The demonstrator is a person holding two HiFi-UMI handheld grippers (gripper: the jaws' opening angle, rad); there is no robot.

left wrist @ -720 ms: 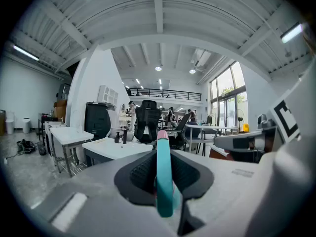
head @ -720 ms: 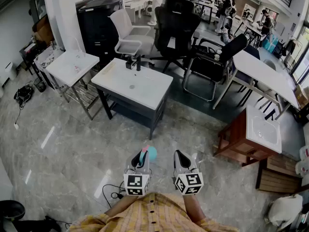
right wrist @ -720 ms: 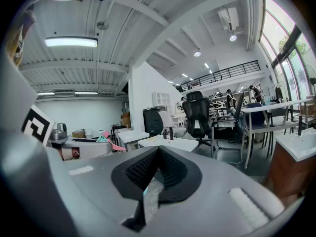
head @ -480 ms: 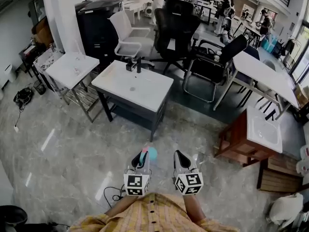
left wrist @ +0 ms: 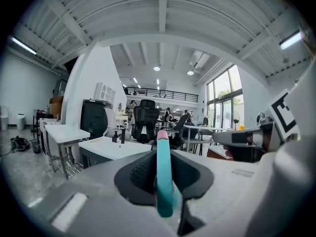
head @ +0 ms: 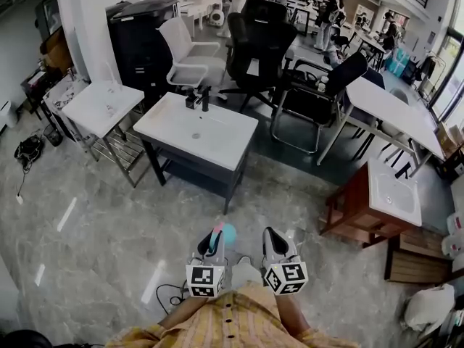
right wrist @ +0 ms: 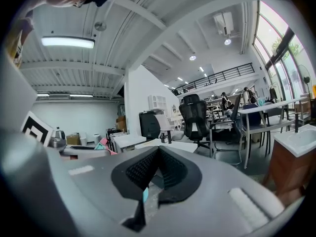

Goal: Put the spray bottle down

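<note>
A teal spray bottle [head: 225, 230] with a pink tip stands upright between the jaws of my left gripper [head: 212, 242], which is shut on it. In the left gripper view the bottle [left wrist: 163, 181] fills the gap between the dark pads, pink tip on top. My right gripper [head: 272, 238] hangs beside it on the right, level with it and apart from it. In the right gripper view its jaws [right wrist: 157, 153] meet at the tips with nothing between them. Both grippers are held above the grey marble floor, well short of the white sink-top table [head: 217, 147].
Ahead stand the white sink-top table with a black tap [head: 199, 98], a smaller white table [head: 98, 104] at the left and several office chairs [head: 257, 38] behind. A wooden stand with a basin [head: 391, 194] is at the right. A cable [head: 168, 293] lies on the floor by my feet.
Both grippers keep their places in front of me, the bottle still held. The room has slid slightly in the head view, and a light shoe now shows between the grippers.
</note>
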